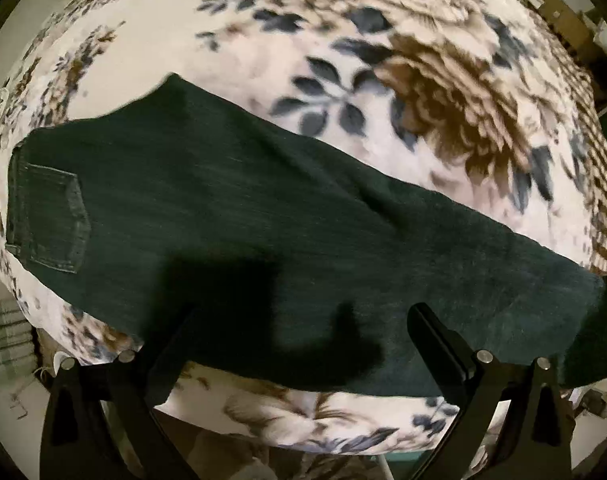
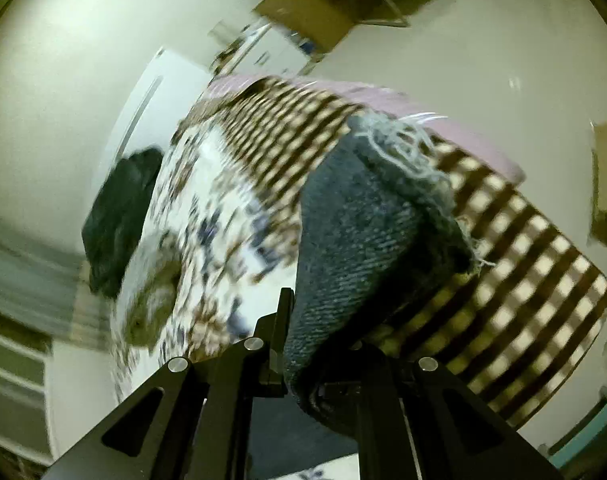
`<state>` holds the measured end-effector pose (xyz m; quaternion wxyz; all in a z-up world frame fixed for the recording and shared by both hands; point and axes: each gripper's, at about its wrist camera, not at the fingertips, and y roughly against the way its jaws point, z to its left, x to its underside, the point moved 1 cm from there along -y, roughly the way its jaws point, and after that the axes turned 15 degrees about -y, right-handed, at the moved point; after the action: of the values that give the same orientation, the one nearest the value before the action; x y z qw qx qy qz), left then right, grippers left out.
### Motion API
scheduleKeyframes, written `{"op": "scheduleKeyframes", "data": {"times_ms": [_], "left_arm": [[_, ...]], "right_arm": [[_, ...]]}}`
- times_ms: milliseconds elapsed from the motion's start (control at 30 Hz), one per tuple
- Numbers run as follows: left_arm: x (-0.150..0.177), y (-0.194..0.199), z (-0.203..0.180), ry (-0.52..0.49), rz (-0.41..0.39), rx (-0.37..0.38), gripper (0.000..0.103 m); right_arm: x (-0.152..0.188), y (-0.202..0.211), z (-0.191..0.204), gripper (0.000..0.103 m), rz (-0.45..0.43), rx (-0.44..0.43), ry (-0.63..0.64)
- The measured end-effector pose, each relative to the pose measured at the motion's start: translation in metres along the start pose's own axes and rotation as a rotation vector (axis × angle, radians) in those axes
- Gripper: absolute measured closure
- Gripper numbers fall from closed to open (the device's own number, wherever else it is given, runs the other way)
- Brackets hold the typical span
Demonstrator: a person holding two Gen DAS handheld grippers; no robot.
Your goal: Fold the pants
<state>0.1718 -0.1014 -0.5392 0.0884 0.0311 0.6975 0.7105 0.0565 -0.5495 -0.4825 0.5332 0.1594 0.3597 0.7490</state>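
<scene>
The dark jeans (image 1: 231, 216) are seen in the left wrist view spread flat across the middle of the frame, from the left edge down to the lower right. A back pocket (image 1: 49, 220) with lighter stitching lies at the left side of the frame. No brand tag or readable writing is found on the jeans or elsewhere in either view.

In the right wrist view the frayed hem (image 2: 399, 160) of one jeans leg (image 2: 359, 240) is seen at the centre of the frame, raised above the bedding. The cloth is pinched by the right gripper (image 2: 303, 364), whose jaws are clenched on the denim at the lower centre.

The left gripper (image 1: 299, 344) is found at the bottom of the left wrist view. Its jaws are spread wide and nothing is held between them; the fingers (image 1: 443, 344) hang over the near edge of the jeans, and contact cannot be told.

Under the jeans a floral blanket (image 1: 383, 100) with brown and grey-blue flowers is laid. A brown checked border (image 2: 523, 280) is seen at the right of the right wrist view, and a dark garment (image 2: 119, 216) at the left.
</scene>
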Motion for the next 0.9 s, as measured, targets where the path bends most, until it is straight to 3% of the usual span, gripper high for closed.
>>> {"op": "scheduleKeyframes", "data": {"times_ms": [200,333,633,767,900], "left_arm": [[0.000,0.022,0.056,0.078,0.008,-0.003,0.000],[0.000,0.039,0.095,0.096,-0.005,-0.042,0.000],[0.046,0.056,0.175,0.140,0.003,-0.141,0.000],[0.064,0.053,0.204,0.159,0.023,-0.176,0.000],[0.070,0.051,0.213,0.161,0.032,-0.191,0.000]], "right_arm": [[0.079,-0.031,0.073,0.094,0.095,0.039,0.151],[0.158,-0.073,0.111,0.094,0.194,0.049,0.270],[0.327,-0.151,0.126,0.094,0.390,0.107,0.540],[0.367,-0.174,0.118,0.093,0.409,0.182,0.628],[0.377,-0.185,0.115,0.093,0.404,0.252,0.718]]}}
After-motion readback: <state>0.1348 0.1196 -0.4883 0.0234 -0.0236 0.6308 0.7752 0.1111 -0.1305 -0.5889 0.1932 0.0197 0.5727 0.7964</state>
